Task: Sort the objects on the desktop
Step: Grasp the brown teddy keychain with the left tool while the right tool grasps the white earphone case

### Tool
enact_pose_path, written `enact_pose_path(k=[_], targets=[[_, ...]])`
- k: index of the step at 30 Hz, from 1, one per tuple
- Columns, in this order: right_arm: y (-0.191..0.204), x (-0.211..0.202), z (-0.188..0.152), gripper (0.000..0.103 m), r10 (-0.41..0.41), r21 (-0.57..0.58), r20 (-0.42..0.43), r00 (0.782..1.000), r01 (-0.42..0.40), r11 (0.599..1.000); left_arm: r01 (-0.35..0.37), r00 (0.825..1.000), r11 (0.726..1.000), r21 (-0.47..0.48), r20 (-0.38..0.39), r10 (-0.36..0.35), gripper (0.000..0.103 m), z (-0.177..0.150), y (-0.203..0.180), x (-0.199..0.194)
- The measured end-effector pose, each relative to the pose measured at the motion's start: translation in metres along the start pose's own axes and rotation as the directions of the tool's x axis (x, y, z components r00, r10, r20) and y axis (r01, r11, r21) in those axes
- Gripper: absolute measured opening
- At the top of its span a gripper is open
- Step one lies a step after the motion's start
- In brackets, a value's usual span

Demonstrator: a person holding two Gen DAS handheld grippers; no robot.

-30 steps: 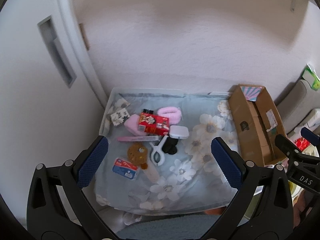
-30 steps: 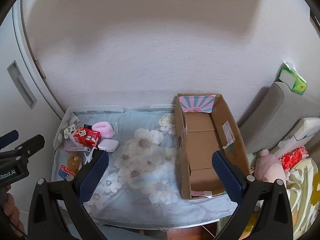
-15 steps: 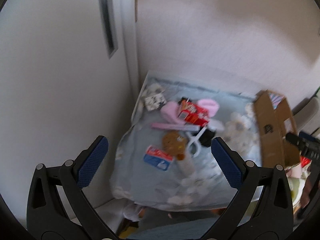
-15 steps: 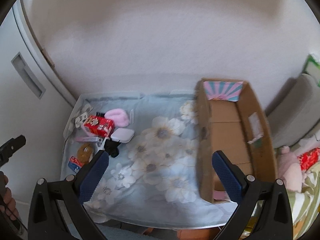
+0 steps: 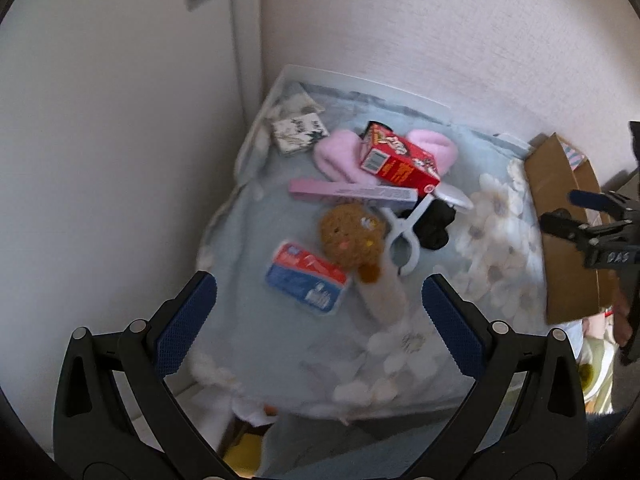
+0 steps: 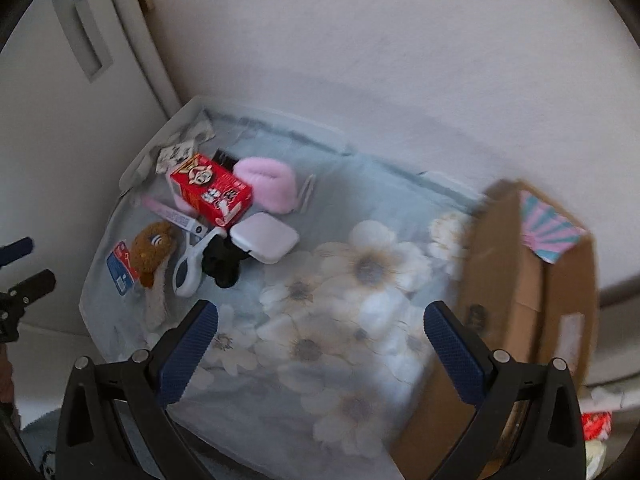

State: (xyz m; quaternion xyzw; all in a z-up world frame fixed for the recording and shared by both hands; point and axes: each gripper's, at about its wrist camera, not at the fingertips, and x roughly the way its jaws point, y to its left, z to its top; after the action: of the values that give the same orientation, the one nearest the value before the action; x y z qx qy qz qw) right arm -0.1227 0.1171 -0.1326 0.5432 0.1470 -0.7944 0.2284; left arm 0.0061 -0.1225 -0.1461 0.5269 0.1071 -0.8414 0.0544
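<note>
the left gripper [image 5: 318, 312] hangs above the near left part of the flowered blue cloth [image 5: 460, 320], its blue-padded fingers [image 5: 186, 322] spread wide and holding nothing. just ahead of the gap between them lie a blue-and-red packet [image 5: 306, 278] and a brown crocheted toy [image 5: 352, 236], touching each other. beyond the toy sit white plastic scissors [image 5: 404, 236], a pink strip-shaped pack [image 5: 352, 191] and a red carton [image 5: 398, 160] resting on something pink and fluffy [image 5: 336, 156], perhaps slippers; the blur makes that hard to settle.

the right gripper [image 6: 320, 342] is also spread wide and empty, over the middle of the cloth. ahead and to the left of its left finger is a white square case [image 6: 264, 237] touching a black object [image 6: 220, 262]. an open cardboard box [image 6: 528, 280] stands beyond its right finger.
</note>
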Motion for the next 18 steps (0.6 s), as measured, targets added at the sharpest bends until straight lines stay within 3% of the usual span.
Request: enact_pose_path(k=[6, 7, 9, 16, 18], targets=[[0.011, 0.036, 0.015, 0.093, -0.032, -0.216, -0.029, 0.999, 0.025, 0.976, 0.002, 1.000, 0.996, 0.085, -0.025, 0.000, 0.102, 0.014, -0.025, 0.052], [0.011, 0.042, 0.018, 0.087, -0.025, -0.256, -0.038, 0.999, 0.015, 0.967, 0.006, 0.999, 0.995, 0.100, -0.037, -0.002, 0.102, 0.015, -0.028, 0.061], [0.012, 0.051, 0.024, 0.085, 0.010, -0.304, -0.055, 0.998, -0.026, 0.952, 0.009, 0.997, 0.992, 0.123, -0.071, 0.000, 0.102, 0.016, -0.034, 0.078], [0.026, 0.090, 0.028, 0.084, 0.044, -0.478, -0.115, 0.992, -0.094, 0.873, 0.038, 0.992, 0.996, 0.082, -0.124, -0.028, 0.100, 0.019, -0.032, 0.110], [0.028, 0.098, 0.027, 0.076, 0.043, -0.501, -0.119, 0.992, -0.097, 0.860, 0.034, 0.992, 0.996, 0.084, -0.125, -0.024, 0.099, 0.021, -0.033, 0.115]])
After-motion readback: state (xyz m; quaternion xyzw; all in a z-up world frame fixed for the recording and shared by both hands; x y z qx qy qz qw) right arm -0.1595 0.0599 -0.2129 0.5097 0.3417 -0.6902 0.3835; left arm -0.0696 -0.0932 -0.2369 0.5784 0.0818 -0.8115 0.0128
